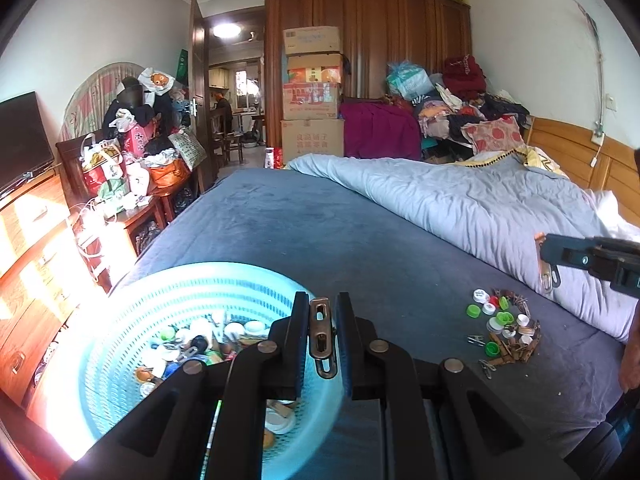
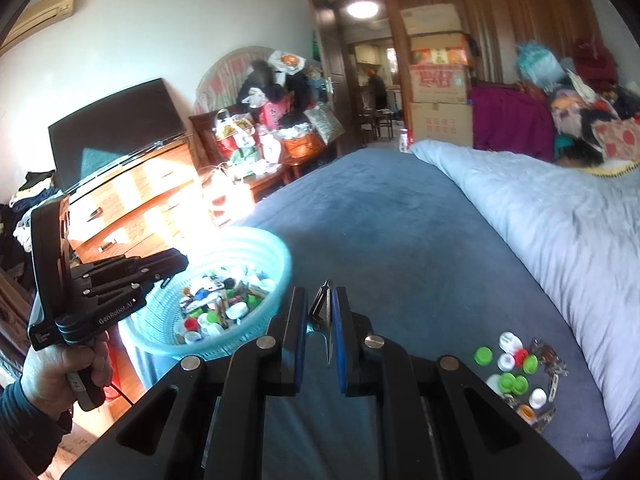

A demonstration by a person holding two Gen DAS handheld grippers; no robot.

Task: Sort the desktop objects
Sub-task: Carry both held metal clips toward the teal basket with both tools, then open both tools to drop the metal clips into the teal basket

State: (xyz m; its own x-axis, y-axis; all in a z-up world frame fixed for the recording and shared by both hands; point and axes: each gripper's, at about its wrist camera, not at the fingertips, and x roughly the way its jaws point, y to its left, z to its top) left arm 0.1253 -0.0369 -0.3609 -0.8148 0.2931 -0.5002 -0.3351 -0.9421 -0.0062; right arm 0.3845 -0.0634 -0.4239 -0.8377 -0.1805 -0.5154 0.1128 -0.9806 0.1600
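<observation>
Left wrist view, nearest first: the left hand-held gripper (image 1: 322, 336) is clamped narrow on a metal clothes peg (image 1: 321, 334), held upright between the pads over the near rim of the pale blue basket (image 1: 132, 320). That placement suggests the peg is meant to drop among the bottle caps and pegs already lying inside.

In the right wrist view the right hand-held gripper (image 2: 320, 320) is likewise closed on a thin metal clip (image 2: 325, 312), pinched edge-on so it cannot slip, and it points toward the basket too.

Further out on the dark blue bed cover (image 1: 320, 224), the unsorted pile of caps and pegs (image 1: 504, 326) lies well apart from the basket, beside the folded light quilt (image 1: 460, 200).
</observation>
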